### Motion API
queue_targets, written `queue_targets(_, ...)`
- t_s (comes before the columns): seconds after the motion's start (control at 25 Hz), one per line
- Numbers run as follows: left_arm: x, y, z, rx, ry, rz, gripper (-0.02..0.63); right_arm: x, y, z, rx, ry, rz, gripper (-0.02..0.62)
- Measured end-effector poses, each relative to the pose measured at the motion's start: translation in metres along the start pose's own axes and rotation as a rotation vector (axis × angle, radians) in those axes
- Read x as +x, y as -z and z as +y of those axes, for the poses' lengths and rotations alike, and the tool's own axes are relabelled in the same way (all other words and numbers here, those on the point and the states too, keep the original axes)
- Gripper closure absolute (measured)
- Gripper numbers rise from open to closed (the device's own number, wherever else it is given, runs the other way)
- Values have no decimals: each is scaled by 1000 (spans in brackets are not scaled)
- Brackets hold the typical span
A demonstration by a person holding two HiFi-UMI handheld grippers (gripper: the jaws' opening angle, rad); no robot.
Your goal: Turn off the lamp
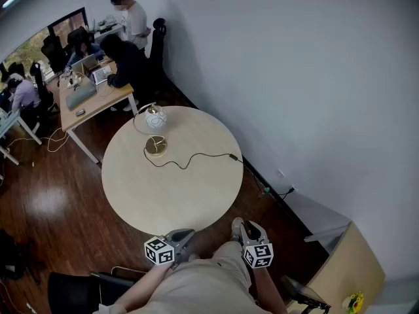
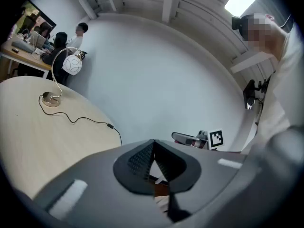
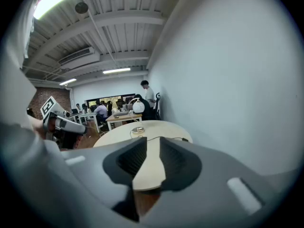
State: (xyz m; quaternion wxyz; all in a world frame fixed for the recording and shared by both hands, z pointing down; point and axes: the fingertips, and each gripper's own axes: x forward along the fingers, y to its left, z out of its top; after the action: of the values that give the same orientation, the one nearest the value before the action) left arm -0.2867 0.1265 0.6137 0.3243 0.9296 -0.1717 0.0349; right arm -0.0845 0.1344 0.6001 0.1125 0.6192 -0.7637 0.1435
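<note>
Opening stage, approach not yet begun. The left claw [image 1: 182,235] and the right claw [image 1: 245,227] are both held low beside the near rim of the round, pale beige worktop [image 1: 171,198], just in front of the person's lap. In the left gripper view the left claw [image 2: 152,143] is clenched, tips meeting, with nothing held. In the right gripper view the right claw [image 3: 152,144] is released; only bare worktop shows through its gap.

The task's thing, a desk lamp with white globe shade, curved thin metal stem and round brass base [image 1: 156,131], stands well ahead of both claws at the far side of the worktop. Its thin black cord [image 1: 190,159] trails back towards the right claw's side, carrying a small black block [image 1: 233,156] before it drops over the rim.

Judged, no claw has engaged the lamp. The next move calls for a long forward reach, probably by the right claw, to the likely switch, either that block or the base; which one controls the light cannot be told.
</note>
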Motion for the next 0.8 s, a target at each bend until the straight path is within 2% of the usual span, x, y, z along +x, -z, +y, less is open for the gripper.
queue_targets(0.4, 46, -37, 31, 16, -108, -35, 606, 75, -22, -53, -18, -97, 15, 509)
queue_targets(0.8, 117, -90, 72, -33, -204, -74, 606, 162, -60, -128, -33, -167, 46, 509)
